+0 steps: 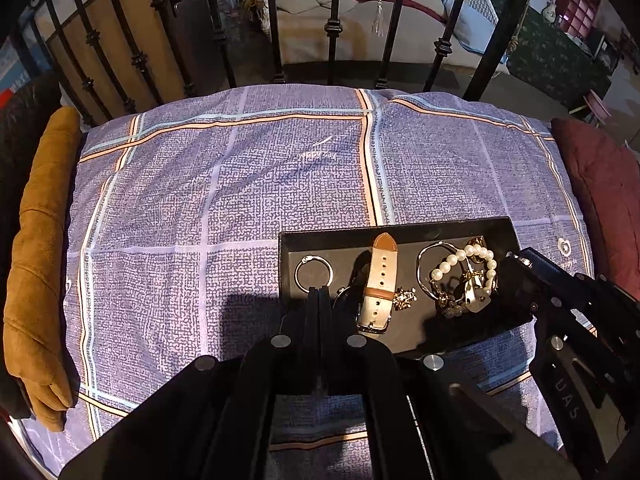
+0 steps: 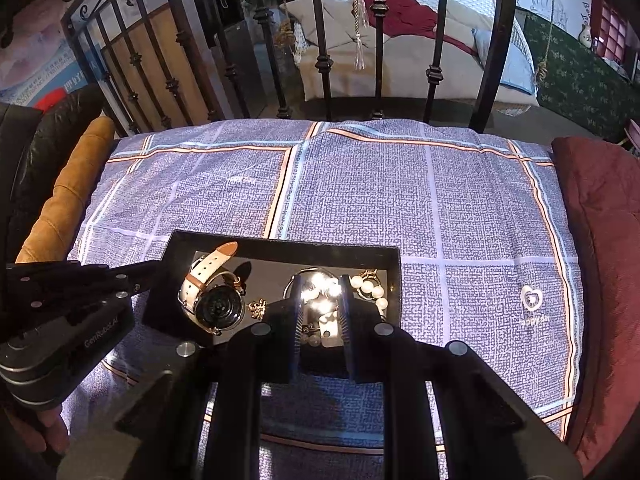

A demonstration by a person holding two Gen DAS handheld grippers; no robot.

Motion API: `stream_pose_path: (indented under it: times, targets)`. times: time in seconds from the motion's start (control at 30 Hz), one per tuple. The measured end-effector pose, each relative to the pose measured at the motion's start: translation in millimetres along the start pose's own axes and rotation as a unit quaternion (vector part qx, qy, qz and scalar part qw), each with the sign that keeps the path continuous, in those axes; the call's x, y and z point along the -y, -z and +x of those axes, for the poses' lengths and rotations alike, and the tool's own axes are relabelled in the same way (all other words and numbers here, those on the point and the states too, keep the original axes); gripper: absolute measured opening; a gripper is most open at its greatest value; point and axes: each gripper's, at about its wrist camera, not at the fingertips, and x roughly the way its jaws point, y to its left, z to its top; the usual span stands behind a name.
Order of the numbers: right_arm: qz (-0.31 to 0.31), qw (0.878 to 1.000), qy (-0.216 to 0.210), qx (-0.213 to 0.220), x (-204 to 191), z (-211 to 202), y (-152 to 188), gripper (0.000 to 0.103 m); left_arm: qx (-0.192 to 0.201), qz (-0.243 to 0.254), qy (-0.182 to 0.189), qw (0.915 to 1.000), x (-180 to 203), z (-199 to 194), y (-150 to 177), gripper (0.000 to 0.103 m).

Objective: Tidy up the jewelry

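From the left wrist, a blue-violet checked pillow [image 1: 248,200] with orange and pale stripes lies before a black iron bedstead [image 1: 332,28], one mustard cushion [image 1: 40,248] on its left and one dark red cushion [image 1: 600,192] on its right; beyond the bars is a room with pale bedding. One black tray [image 1: 400,232] sits on the pillow and holds one silver ring [image 1: 314,272], one watch [image 1: 378,292] with a cream and tan strap, one small gold charm [image 1: 405,298], one silver bangle [image 1: 426,268] and one pearl bracelet [image 1: 466,264] tangled with gold pieces. The left gripper [image 1: 319,296] has its fingers pressed together, their tips at the near edge of the ring; whether they pinch it I cannot tell. The right gripper [image 1: 520,264] reaches to the tray's right end. From the right wrist, the same pillow [image 2: 400,208], bedstead [image 2: 376,40] and two cushions show, with a green patterned surface far right. The tray [image 2: 280,246] holds the watch [image 2: 218,304], face up, the charm [image 2: 258,308] and the pearl bracelet [image 2: 370,290]. The right gripper [image 2: 320,312] has its fingers spread, straddling the brightly lit heap of pearls and bangle; the left gripper [image 2: 132,280] touches the tray's left side.
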Motion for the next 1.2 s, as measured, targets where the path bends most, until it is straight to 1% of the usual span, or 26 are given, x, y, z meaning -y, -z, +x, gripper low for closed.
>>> stream_pose_path:
  times: [0.03,0.07,0.1,0.13,0.17,0.2,0.27,0.33,0.4,0.63,0.73,0.8,1.1,1.2]
  targets:
    - [0.000,1.000,0.001,-0.003,0,1,0,0.036,-0.001,0.000,-0.002,1.0000,0,0,0,0.001]
    - [0.001,1.000,0.005,-0.003,-1,0,0,0.055,-0.003,0.000,-0.002,1.0000,0,1,1,0.005]
    - [0.001,1.000,0.007,0.002,-1,-1,0,0.065,-0.003,-0.001,-0.003,1.0000,0,1,1,0.020]
    - [0.000,1.000,0.009,0.009,-1,-4,0,0.066,-0.002,-0.002,-0.006,1.0000,-1,0,1,0.033]
    - [-0.003,1.000,0.011,0.014,-2,-7,0,0.066,0.003,-0.003,-0.010,0.9999,-2,-1,2,0.058]
    - [-0.006,1.000,0.014,0.014,-3,-9,0,0.066,0.010,-0.003,-0.014,0.9998,-3,-4,2,0.068]
    - [-0.006,1.000,0.018,0.017,-3,-14,1,0.066,0.020,0.004,-0.023,0.9995,-2,-8,4,0.070]
    - [-0.004,1.000,0.016,0.013,-2,-16,3,0.067,0.016,0.008,-0.027,0.9995,-2,-9,5,0.074]
    - [-0.001,1.000,0.022,0.008,-1,-19,5,0.067,0.013,0.005,-0.025,0.9996,-4,-11,5,0.078]
    - [0.022,0.999,0.040,-0.017,3,-27,15,0.067,0.006,-0.006,-0.018,0.9998,-9,-21,12,0.082]
    - [0.031,0.998,0.040,-0.026,4,-31,18,0.067,0.000,-0.010,-0.016,0.9998,-10,-25,16,0.087]
    - [0.032,0.998,0.038,-0.029,2,-34,20,0.067,-0.005,-0.012,-0.024,0.9996,-10,-28,19,0.095]
    - [0.021,0.999,0.036,-0.032,-9,-43,26,0.068,-0.007,-0.030,-0.036,0.9989,-19,-42,32,0.096]
    - [0.021,0.999,0.037,-0.030,-10,-45,28,0.068,-0.017,-0.040,-0.049,0.9978,-22,-42,34,0.096]
